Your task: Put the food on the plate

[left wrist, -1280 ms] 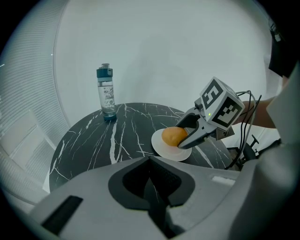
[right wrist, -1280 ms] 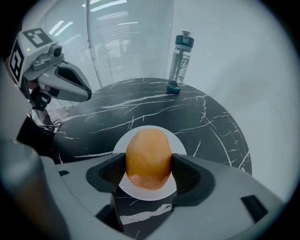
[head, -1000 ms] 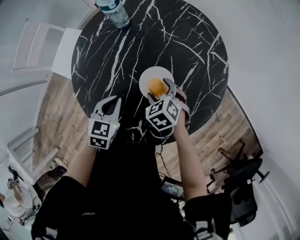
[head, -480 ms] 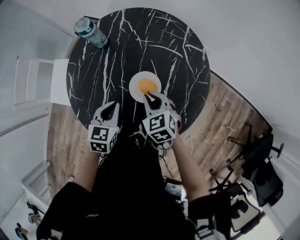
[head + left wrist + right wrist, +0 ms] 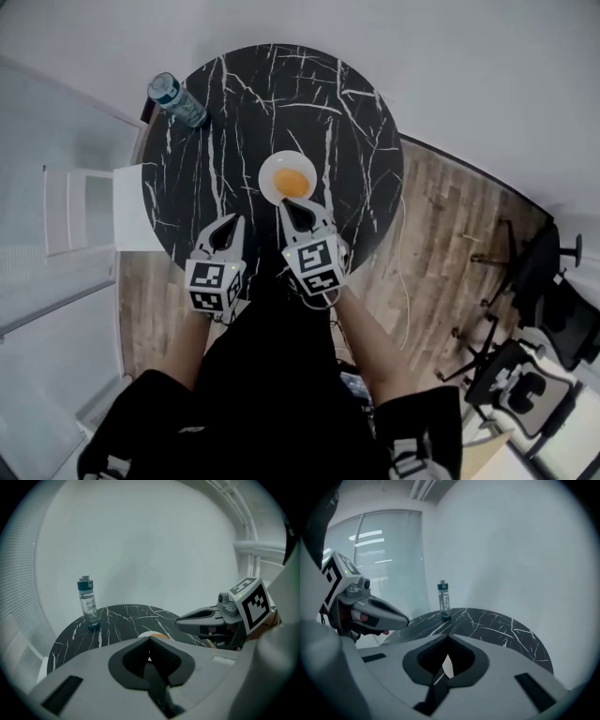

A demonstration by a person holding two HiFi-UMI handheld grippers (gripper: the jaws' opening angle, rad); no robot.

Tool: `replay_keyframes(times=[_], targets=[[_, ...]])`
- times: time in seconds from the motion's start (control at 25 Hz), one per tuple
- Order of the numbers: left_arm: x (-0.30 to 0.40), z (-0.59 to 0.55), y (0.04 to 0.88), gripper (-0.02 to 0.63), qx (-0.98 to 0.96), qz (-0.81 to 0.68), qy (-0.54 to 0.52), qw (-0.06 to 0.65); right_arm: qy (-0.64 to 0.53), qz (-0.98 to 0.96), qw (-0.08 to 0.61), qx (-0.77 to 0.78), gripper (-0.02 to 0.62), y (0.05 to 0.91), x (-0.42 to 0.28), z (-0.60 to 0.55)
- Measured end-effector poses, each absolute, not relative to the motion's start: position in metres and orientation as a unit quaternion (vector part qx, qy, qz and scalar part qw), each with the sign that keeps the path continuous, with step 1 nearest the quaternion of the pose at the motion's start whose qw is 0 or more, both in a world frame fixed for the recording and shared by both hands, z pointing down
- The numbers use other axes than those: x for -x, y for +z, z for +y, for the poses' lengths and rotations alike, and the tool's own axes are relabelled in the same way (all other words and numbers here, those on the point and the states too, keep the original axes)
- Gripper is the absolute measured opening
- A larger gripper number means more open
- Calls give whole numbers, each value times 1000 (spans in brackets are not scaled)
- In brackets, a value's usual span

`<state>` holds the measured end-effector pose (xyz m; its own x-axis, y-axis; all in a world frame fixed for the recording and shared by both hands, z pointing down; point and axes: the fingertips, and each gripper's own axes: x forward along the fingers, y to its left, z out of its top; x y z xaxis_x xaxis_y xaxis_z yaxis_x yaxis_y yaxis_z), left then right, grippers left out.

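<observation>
An orange piece of food (image 5: 293, 182) lies on the small white plate (image 5: 272, 169) near the front of the round black marble table (image 5: 234, 122). My right gripper (image 5: 302, 208) is held just short of the plate, shut and empty, clear of the food. Beside it on the left, my left gripper (image 5: 226, 230) hangs over the table's near edge, its jaws together with nothing in them. In the left gripper view the closed tips (image 5: 149, 638) hide most of the plate; a sliver of food (image 5: 158, 635) shows. In the right gripper view the jaws (image 5: 449, 637) meet.
A water bottle (image 5: 178, 100) stands at the table's far left edge, also in the left gripper view (image 5: 87, 603) and the right gripper view (image 5: 444, 600). A white chair (image 5: 84, 211) stands left of the table; black office chairs (image 5: 539, 319) stand at the right on the wood floor.
The right gripper's jaws were open around the orange food on the plate; they have drawn back toward me and shut, leaving the food there. The head view has pulled back from the table.
</observation>
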<state>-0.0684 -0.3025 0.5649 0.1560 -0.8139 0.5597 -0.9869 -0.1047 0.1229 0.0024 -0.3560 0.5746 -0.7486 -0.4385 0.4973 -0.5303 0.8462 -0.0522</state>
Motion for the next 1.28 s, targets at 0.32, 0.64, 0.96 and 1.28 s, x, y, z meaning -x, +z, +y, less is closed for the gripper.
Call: replay_keyframes(times=[0.32,0.64,0.96,1.28], targets=[[63,-284,495,0,-760,-615,137,156,48,-916,123,-380,-5,478,-27,-332],[46,-246,424,0,-791,-598,92,90,-2,-892,54,-449,-5,398,-65,-277],[43,-222,358,0,-799,-598,50,35,-73,-878,16,-472,-5,329,-85,-241],[43,-212,328,0,-797,-603,28,11,-96,-879,-6,-467,-5,295,-85,-228]])
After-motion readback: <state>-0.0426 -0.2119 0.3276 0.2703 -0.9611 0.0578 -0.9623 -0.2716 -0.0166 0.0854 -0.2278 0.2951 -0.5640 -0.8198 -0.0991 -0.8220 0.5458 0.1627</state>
